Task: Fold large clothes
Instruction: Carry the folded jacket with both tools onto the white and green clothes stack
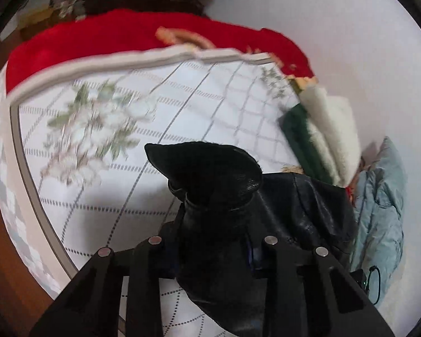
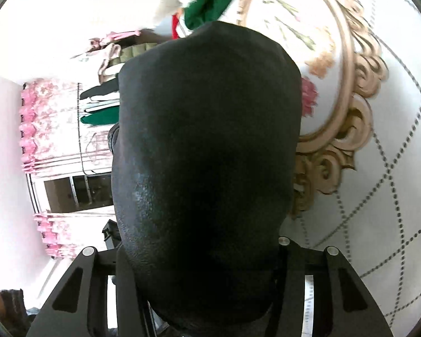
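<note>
Both clamped: left hand-held gripper point(image 1: 213, 241) and right hand-held gripper point(image 2: 202, 275) pinch the black leather-like jacket point(image 1: 294, 205); likely heavy, slick, floppy; grip seams.

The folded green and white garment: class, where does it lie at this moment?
In the left wrist view the folded green and white garment lies at the right on the quilted bedspread, between the red blanket behind and the pale blue jacket.
</note>
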